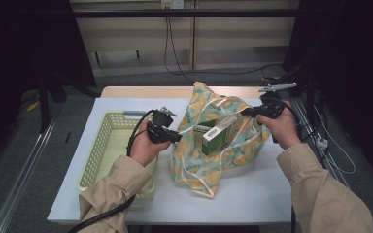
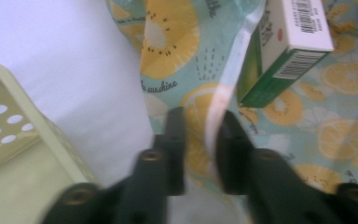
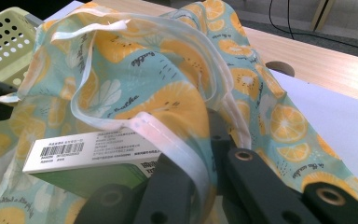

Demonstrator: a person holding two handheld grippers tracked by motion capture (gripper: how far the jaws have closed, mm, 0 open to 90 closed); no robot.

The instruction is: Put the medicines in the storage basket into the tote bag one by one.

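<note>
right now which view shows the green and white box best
The left gripper view: the green and white box is close, sharp, with both barcodes and a green side visible. The high view shows it small, poking from the lemon-print bag. The right gripper view shows its white barcode face, its green side in shadow.

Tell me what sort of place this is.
Probably a lab recording station: a table under a white sheet inside a dark metal frame, cables hanging down the back wall, bare grey floor.

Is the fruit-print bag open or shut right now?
Open: both grippers hold the fruit-print bag mouth apart, and the green-and-white box shows inside.
</note>
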